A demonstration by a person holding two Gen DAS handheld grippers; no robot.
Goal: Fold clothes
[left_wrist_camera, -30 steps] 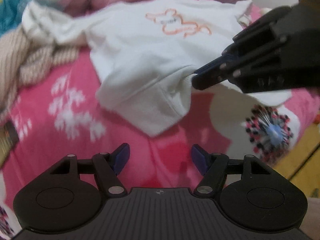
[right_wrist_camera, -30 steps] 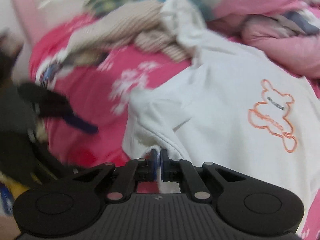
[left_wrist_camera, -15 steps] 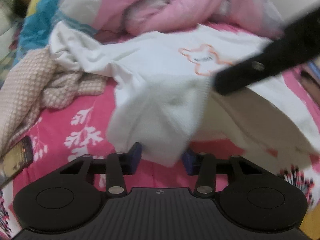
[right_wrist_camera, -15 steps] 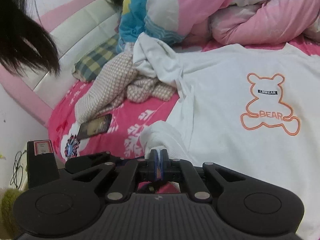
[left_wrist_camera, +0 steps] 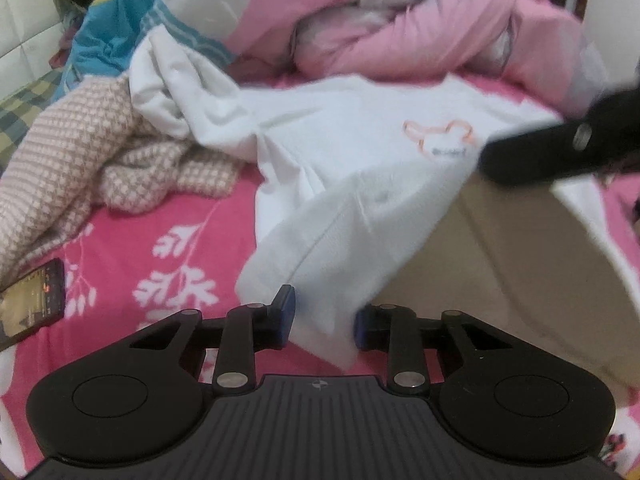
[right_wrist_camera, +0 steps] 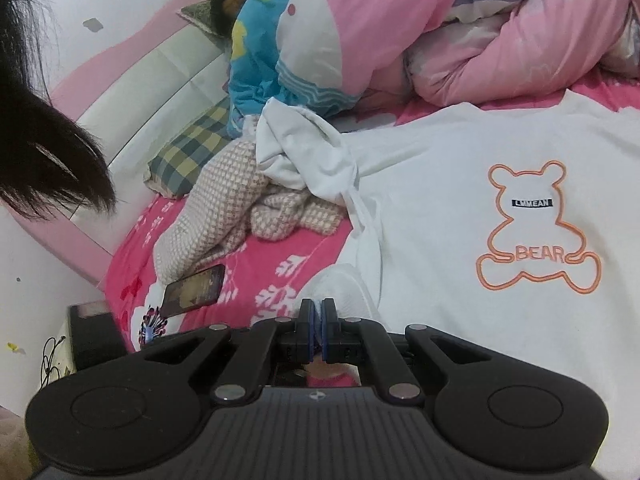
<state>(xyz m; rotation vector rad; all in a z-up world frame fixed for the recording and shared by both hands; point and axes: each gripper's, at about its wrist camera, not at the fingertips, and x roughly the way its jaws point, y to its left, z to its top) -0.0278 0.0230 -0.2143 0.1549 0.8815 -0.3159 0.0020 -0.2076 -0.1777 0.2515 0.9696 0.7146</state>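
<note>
A white T-shirt [right_wrist_camera: 440,220] with an orange bear outline lies spread on the pink flowered bedsheet [left_wrist_camera: 120,248]. My right gripper [right_wrist_camera: 318,320] is shut on a bunched fold at the shirt's near left edge. In the left wrist view that gripper [left_wrist_camera: 504,160] shows as a blurred black bar at the right, holding part of the T-shirt [left_wrist_camera: 360,152] up off the bed. A corner of the raised cloth hangs between the blue pads of my left gripper [left_wrist_camera: 324,318]. Its jaws are closing, and both pads touch the fabric.
A dark phone [right_wrist_camera: 194,290] lies on the sheet to the left, next to a beige checked garment [right_wrist_camera: 224,216]. A pink quilt [right_wrist_camera: 480,32] is heaped behind the shirt. A person lies under a blue blanket [right_wrist_camera: 256,64] by the headboard. Dark hair [right_wrist_camera: 40,140] hangs at the left.
My left gripper's jaws have narrowed from wide open around the hanging shirt corner. The right gripper lifted its fold up and across, and both views have rolled.
</note>
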